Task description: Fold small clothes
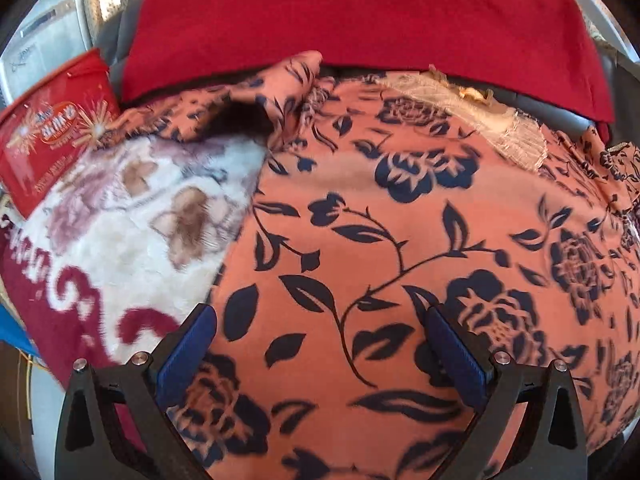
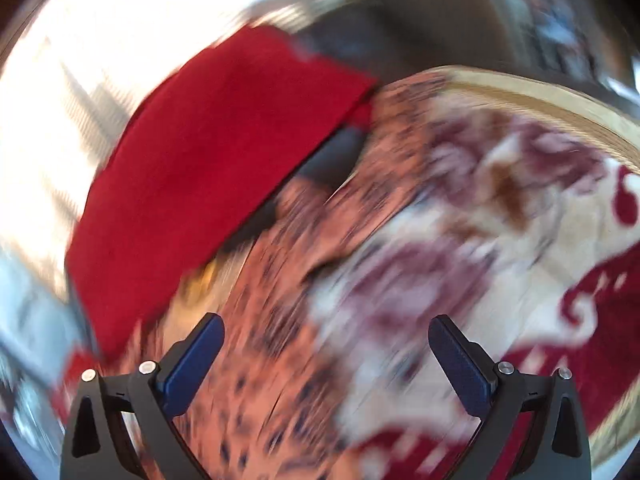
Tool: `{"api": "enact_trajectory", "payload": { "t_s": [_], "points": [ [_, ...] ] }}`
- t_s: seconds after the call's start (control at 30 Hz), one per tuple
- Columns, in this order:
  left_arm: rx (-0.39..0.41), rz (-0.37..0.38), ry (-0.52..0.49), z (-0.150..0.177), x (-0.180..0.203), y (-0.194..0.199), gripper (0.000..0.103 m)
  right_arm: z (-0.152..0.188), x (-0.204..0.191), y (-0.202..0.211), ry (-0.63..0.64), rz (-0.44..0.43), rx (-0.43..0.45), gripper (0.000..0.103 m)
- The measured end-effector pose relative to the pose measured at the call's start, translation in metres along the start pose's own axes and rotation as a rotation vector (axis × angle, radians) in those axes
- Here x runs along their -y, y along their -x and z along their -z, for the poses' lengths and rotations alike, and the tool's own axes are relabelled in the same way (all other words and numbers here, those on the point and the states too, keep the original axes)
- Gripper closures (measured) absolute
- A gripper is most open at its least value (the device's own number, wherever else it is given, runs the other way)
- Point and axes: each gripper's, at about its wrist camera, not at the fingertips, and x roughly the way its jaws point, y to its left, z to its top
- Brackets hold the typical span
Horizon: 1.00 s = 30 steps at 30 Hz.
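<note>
Floral garment (orange, navy print) spread over fleece blanket, far edge tucked under red cloth beyond it. Left gripper just above garment, fingers spread wide, holding nothing; right gripper likewise agape and empty, view badly blurred. Best pinch near garment's frayed far hem, top layer only, avoiding blanket pile.
</note>
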Motion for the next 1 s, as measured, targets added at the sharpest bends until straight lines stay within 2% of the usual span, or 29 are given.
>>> {"api": "enact_trajectory", "payload": {
  "t_s": [0.07,0.13,0.23,0.3,0.4,0.53,0.63,0.67,0.7,0.73,0.8,0.87,0.93,1.0],
  "points": [
    [0.015,0.049,0.041,0.003,-0.008,-0.003,0.000,-0.033,0.023,-0.011,-0.089,-0.002,0.017,0.001],
    [0.023,0.091,0.068,0.006,-0.014,-0.005,0.000,-0.070,0.037,-0.029,-0.129,-0.014,0.033,0.007],
    [0.082,0.119,0.044,0.015,-0.016,-0.002,0.000,-0.119,0.033,-0.063,-0.118,0.010,0.035,0.010],
    [0.112,0.132,0.035,0.020,-0.019,0.000,0.000,-0.146,0.026,-0.080,-0.080,0.049,0.064,0.017],
    [0.126,0.157,0.039,0.020,-0.022,-0.002,0.000,-0.185,0.014,-0.105,-0.049,0.100,0.106,0.022],
    [0.151,0.165,0.036,0.022,-0.024,-0.003,0.000,-0.212,0.005,-0.141,0.016,0.215,0.106,0.023],
    [0.160,0.169,0.037,0.021,-0.024,-0.004,0.000,-0.221,0.003,-0.163,0.023,0.323,0.082,0.033],
    [0.162,0.169,0.037,0.022,-0.024,-0.003,0.000,-0.224,-0.001,-0.168,0.041,0.354,0.076,0.049],
    [0.166,0.171,0.038,0.023,-0.025,-0.003,0.000,-0.229,-0.008,-0.174,0.070,0.403,0.054,0.090],
    [0.168,0.172,0.038,0.024,-0.025,-0.003,0.000,-0.234,-0.017,-0.180,0.105,0.435,0.022,0.097],
    [0.170,0.175,0.039,0.025,-0.027,-0.001,0.000,-0.241,-0.051,-0.181,0.190,0.430,0.025,0.098],
    [0.171,0.176,0.041,0.024,-0.026,-0.001,0.000,-0.242,-0.104,-0.173,0.301,0.364,0.043,0.098],
    [0.170,0.177,0.042,0.023,-0.025,-0.002,0.000,-0.231,-0.178,-0.159,0.413,0.248,0.068,0.098],
    [0.167,0.185,0.047,0.023,-0.027,0.000,0.000,-0.212,-0.239,-0.146,0.474,0.127,0.081,0.098]
  ]
}}
